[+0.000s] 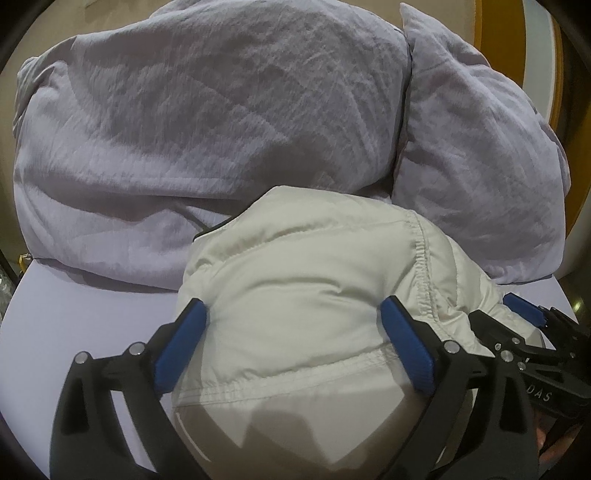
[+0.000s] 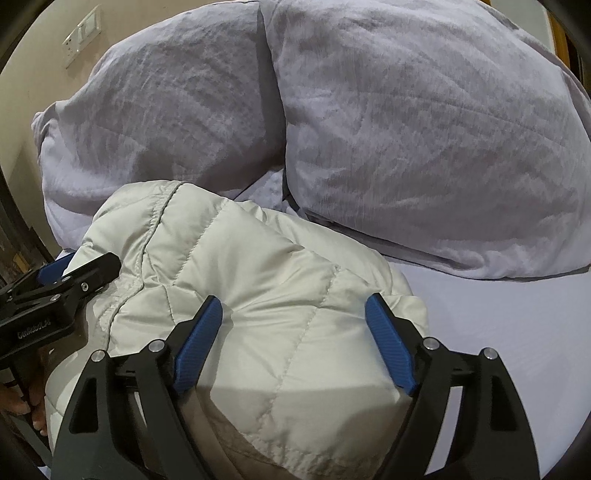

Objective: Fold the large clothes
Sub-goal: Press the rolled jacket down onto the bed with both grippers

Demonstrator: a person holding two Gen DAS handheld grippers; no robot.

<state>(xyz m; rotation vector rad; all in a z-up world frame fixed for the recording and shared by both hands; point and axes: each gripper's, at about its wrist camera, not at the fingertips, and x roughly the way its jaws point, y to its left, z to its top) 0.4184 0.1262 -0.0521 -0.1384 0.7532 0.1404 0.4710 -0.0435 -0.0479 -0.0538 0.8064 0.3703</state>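
A puffy off-white quilted jacket (image 1: pixel 306 280) lies bunched on the lilac bed sheet (image 1: pixel 92 325); it also shows in the right wrist view (image 2: pixel 266 280). My left gripper (image 1: pixel 295 339) is open, its blue-padded fingers spread either side of the jacket's bulk. My right gripper (image 2: pixel 295 343) is open too, straddling the jacket's other side. The right gripper shows at the right edge of the left wrist view (image 1: pixel 524 321), and the left gripper at the left edge of the right wrist view (image 2: pixel 74 273).
Two large lilac pillows (image 1: pixel 207 122) (image 1: pixel 480 158) lie behind the jacket against the beige wall. They also show in the right wrist view (image 2: pixel 159 122) (image 2: pixel 424 140). A wall switch plate (image 2: pixel 83 35) is at the upper left. Bare sheet (image 2: pixel 509 332) lies to the right.
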